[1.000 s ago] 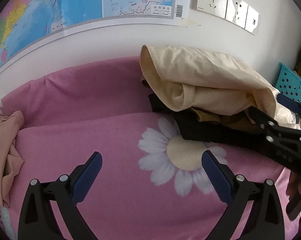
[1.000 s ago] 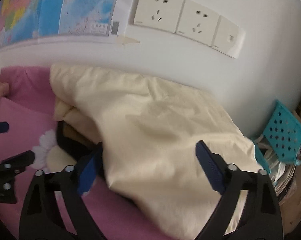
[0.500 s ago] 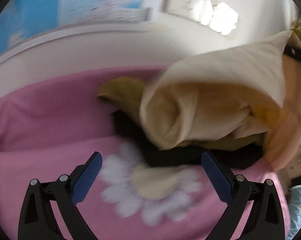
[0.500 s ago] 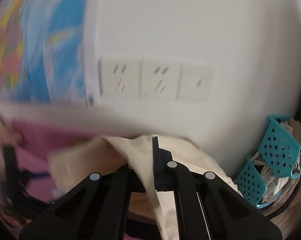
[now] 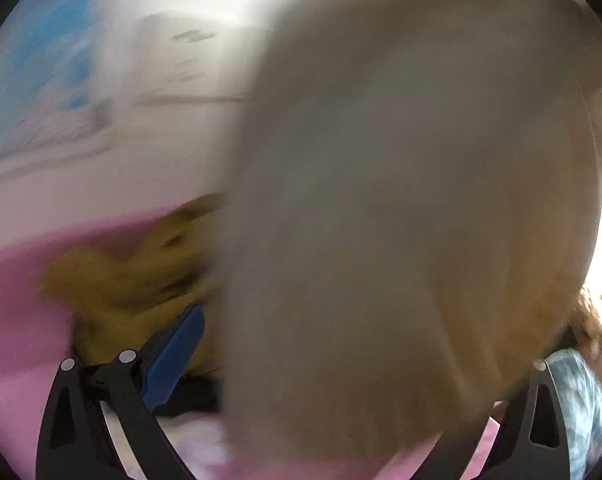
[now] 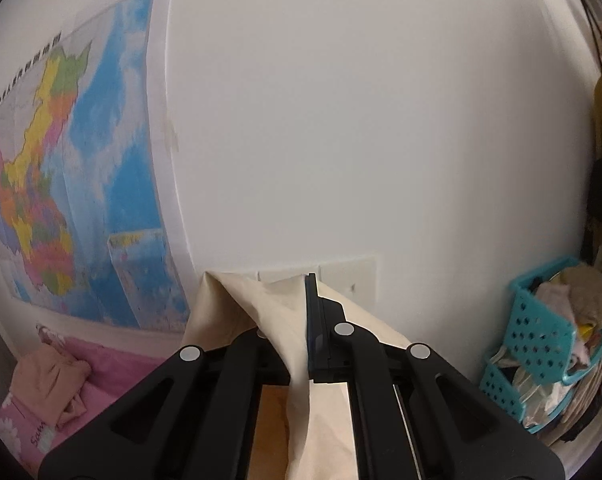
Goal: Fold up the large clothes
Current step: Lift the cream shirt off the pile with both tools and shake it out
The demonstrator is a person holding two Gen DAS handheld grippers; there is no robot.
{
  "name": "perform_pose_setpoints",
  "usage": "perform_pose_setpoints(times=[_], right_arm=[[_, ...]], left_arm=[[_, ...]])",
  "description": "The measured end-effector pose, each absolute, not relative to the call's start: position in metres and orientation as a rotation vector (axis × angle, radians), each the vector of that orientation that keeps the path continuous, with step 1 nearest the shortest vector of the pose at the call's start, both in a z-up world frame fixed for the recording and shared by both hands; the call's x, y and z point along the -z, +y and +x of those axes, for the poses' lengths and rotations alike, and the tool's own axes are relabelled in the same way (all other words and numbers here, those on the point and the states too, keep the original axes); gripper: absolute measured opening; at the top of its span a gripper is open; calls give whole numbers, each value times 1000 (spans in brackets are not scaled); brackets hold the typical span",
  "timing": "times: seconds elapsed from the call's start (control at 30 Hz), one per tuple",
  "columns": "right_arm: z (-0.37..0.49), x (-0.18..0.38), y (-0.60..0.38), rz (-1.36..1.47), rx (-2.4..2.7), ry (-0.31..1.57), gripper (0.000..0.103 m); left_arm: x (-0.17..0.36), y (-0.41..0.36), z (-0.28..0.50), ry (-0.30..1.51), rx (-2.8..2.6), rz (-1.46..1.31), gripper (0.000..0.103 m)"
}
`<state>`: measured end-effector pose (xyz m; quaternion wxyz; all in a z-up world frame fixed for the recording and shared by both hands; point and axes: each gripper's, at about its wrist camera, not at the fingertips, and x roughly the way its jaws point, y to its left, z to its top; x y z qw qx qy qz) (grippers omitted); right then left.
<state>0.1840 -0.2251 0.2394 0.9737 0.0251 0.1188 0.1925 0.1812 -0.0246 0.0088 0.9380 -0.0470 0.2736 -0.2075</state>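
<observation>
Our right gripper [image 6: 307, 312] is clamped on the cream garment [image 6: 325, 420], high before the wall; our left gripper [image 5: 301, 360] gapes wide, holding nothing, half veiled by blurred cloth.

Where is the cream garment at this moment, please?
In the right wrist view the cream garment is pinched in the shut right gripper, lifted before the white wall, right of the map.

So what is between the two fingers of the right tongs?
A fold of the cream garment. The right tongs are shut on it, and the cloth hangs down between the arms. The right wrist view shows this.
</observation>
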Motion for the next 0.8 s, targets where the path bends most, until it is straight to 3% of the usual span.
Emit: perform_pose_setpoints(times=[0.03,0.07,0.13,0.37,0.6,0.8], right_arm=[[181,-244,-228,53,-395,235,2],[176,-250,-232,48,-388,227,2],[167,-259,-238,40,-376,214,2],[110,-315,-284,72,-346,122,2],[-26,-401,-309,50,-422,-124,2],[-103,-423,-305,22,-526,-169,2]], left_arm=[[-12,-35,181,535,429,-42,85],[-13,-42,183,528,449,-16,56],[-16,-47,197,571,464,-7,12],[-106,-26,183,408,484,-31,6],[-242,37,87,114,415,-46,6],[-309,107,-23,-4,284,15,6]])
